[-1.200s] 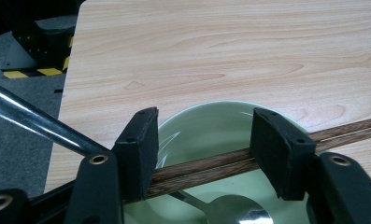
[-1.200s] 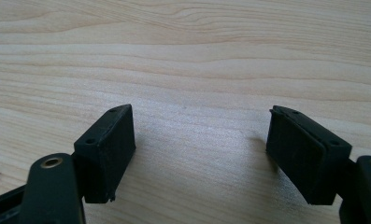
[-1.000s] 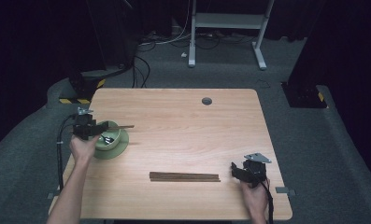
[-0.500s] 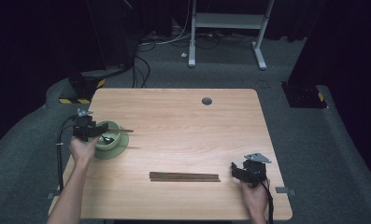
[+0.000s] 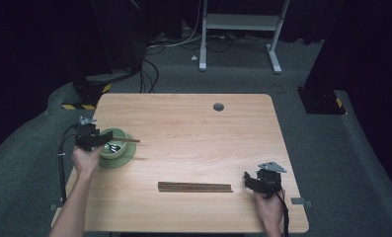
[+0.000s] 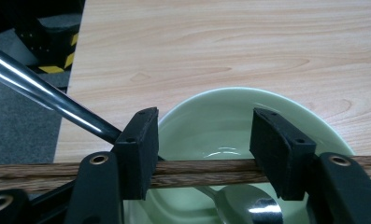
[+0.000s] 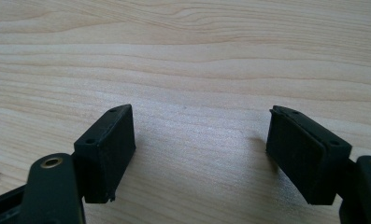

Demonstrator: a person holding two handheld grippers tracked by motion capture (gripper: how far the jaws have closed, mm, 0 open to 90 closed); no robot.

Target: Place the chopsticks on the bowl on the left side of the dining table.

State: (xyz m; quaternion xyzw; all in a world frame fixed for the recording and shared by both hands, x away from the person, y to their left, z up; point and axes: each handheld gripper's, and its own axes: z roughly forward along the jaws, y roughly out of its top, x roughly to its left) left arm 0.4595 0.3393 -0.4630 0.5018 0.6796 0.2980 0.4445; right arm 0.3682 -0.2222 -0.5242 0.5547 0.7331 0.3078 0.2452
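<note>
A pale green bowl (image 5: 115, 148) stands on a green saucer (image 5: 120, 160) at the left of the wooden table (image 5: 193, 123). My left gripper (image 5: 103, 140) hovers over the bowl's near rim, jaws open. In the left gripper view, brown wooden chopsticks (image 6: 202, 170) lie across the bowl (image 6: 230, 116), running crosswise under the left gripper (image 6: 204, 126), untouched by the pads. A metal spoon (image 6: 43, 91) rests inside, handle pointing up-left. Another pair of chopsticks (image 5: 195, 187) lies on the table in front. My right gripper (image 5: 249, 181) (image 7: 202, 126) sits open over bare wood just right of that pair.
The table has a round cable hole (image 5: 218, 106) near its far edge. Grey carpet, cables and a white desk frame (image 5: 240, 22) lie beyond. The person's forearms enter from the bottom. Bare wood stretches across the table's middle and far right.
</note>
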